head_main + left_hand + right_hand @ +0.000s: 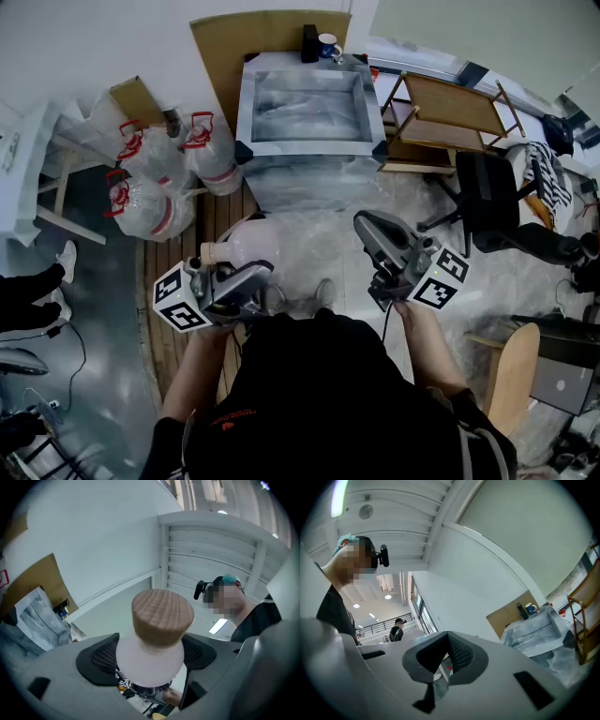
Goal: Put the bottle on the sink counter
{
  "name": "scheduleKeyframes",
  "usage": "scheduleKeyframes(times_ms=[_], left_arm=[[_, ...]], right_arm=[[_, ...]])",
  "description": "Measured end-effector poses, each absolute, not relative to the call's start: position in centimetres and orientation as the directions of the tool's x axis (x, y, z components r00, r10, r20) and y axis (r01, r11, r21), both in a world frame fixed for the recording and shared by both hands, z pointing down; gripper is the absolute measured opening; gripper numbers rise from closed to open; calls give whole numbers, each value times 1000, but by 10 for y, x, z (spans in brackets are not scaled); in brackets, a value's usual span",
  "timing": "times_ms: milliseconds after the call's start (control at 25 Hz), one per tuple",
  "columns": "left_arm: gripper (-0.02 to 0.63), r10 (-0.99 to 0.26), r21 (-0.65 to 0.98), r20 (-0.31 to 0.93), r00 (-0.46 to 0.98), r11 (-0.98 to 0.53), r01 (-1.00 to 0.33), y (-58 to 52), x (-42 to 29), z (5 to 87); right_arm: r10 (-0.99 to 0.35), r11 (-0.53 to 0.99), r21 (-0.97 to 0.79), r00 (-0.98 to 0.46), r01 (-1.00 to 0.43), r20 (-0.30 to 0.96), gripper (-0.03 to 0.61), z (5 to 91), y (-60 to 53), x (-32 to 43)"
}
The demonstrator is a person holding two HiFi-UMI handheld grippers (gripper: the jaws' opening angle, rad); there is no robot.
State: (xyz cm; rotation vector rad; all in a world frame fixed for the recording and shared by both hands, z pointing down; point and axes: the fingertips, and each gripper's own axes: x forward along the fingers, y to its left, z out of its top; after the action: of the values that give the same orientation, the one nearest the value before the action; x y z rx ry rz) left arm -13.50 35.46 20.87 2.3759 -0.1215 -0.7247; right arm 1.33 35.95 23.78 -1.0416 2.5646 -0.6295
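A pale pink round bottle [255, 240] with a wooden stopper [213, 252] is held above the floor in front of me. My left gripper [223, 270] is shut on its neck. In the left gripper view the stopper [162, 616] and the neck [149, 658] fill the space between the jaws of the left gripper [150, 667], with a dark pad on either side. My right gripper [367, 227] is held up to the right, shut with nothing in it; in its own view the right gripper [444, 660] shows its pads together. The sink [246, 112], wrapped in plastic film, stands ahead.
A blue mug [328, 44] and a dark object stand on the sink's back edge. Large water jugs [155, 183] crowd the floor at the left. A wooden shelf [450, 108] and an office chair [495, 202] stand at the right. Plastic sheeting covers the floor before the sink.
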Motion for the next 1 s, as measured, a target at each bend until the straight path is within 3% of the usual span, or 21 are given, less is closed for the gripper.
scheduleKeyframes(times_ms=[1000], left_arm=[[379,-329,615,-468,820,-788,35,357,-77,216]], right_arm=[[-657,680,-520,-744,-517,-121,4,246,355,73]])
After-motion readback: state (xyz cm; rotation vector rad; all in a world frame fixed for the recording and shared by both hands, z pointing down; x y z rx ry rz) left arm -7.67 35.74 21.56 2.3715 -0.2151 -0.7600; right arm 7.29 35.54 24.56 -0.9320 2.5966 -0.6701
